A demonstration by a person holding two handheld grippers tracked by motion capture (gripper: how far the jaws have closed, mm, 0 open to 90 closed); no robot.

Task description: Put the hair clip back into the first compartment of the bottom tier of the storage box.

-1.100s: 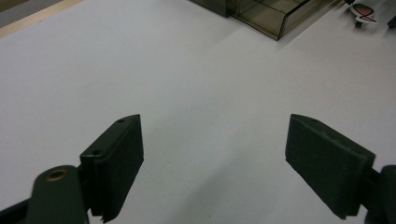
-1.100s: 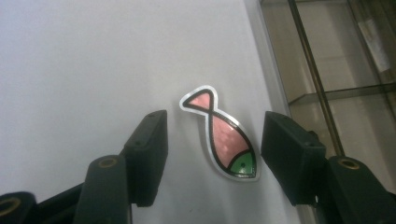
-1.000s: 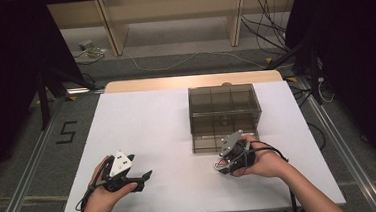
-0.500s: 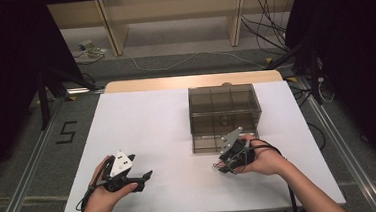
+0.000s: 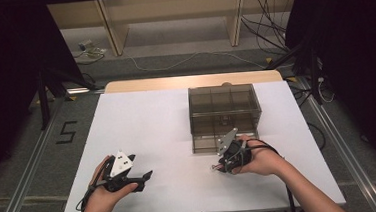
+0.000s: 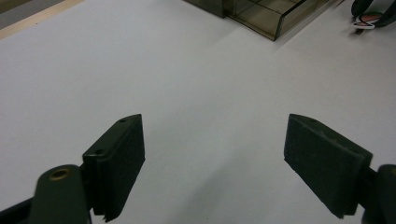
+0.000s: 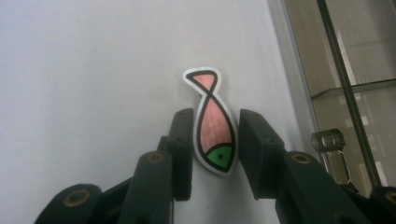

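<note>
Our right gripper [image 7: 215, 154] has just been closing its jaws around the fish-shaped piece [image 7: 213, 128], nearly touching. Our left gripper [image 6: 212, 163] rests wide open above the white table [image 6: 196, 84].

The fish cutout [image 7: 212, 123] lies on the table [image 5: 152, 123], just before the drawer box [image 5: 224, 114].

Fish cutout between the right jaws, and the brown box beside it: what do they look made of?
The fish cutout looks like thin flat card or plastic sheet: printed pink body, green head, black outline, white border, slight sheen. Which one, the look leaves open. The brown box appears to be smoke-tinted transparent plastic, glossy: its inner dividers show through the walls, and a clear knob sits on its front.
</note>
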